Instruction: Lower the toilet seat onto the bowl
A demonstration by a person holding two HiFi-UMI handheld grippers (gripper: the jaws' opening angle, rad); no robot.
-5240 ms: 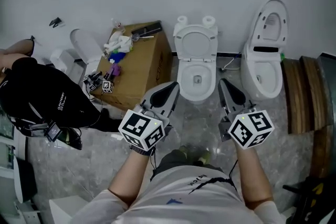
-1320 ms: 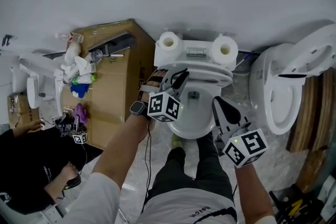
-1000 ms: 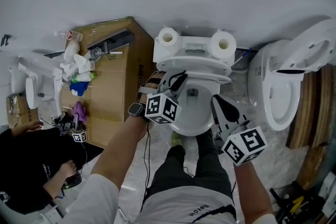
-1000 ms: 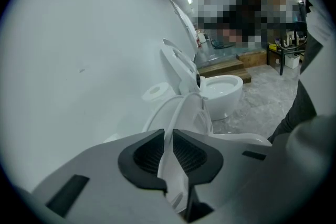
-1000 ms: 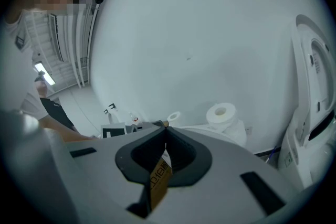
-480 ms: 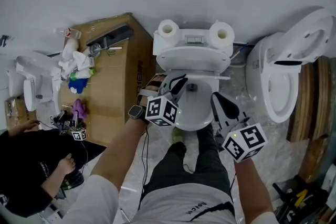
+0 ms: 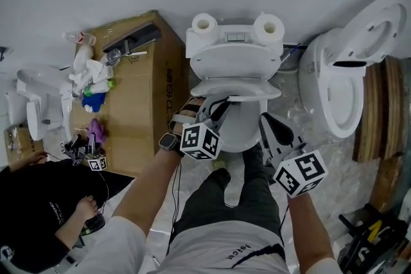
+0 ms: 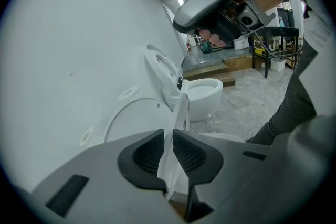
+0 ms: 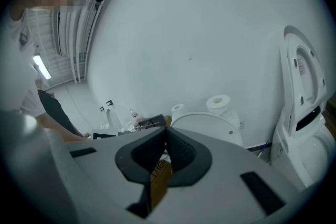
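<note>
A white toilet (image 7: 239,131) stands against the wall, with two paper rolls (image 7: 205,24) on its tank. Its lid (image 7: 234,61) leans back against the tank. The seat (image 7: 236,89) hangs partway down, tilted between lid and bowl. My left gripper (image 7: 217,104) is shut on the seat's left front edge. In the left gripper view that thin white seat rim (image 8: 177,118) sits clamped between the pads of the left gripper (image 8: 169,150), with the lid (image 8: 134,120) behind. My right gripper (image 7: 268,120) hovers right of the bowl, shut and empty, as the right gripper view shows (image 9: 165,140).
A cardboard box (image 7: 138,99) with bottles and clutter stands left of the toilet. A second toilet (image 7: 340,83) with its lid raised is at the right, wooden boards (image 7: 379,99) beyond it. A person in black (image 7: 45,202) crouches at lower left. My legs stand before the bowl.
The seat has swung forward and down from the upright lid with my left gripper shut on it. The head view has pulled back. The right gripper has barely moved.
</note>
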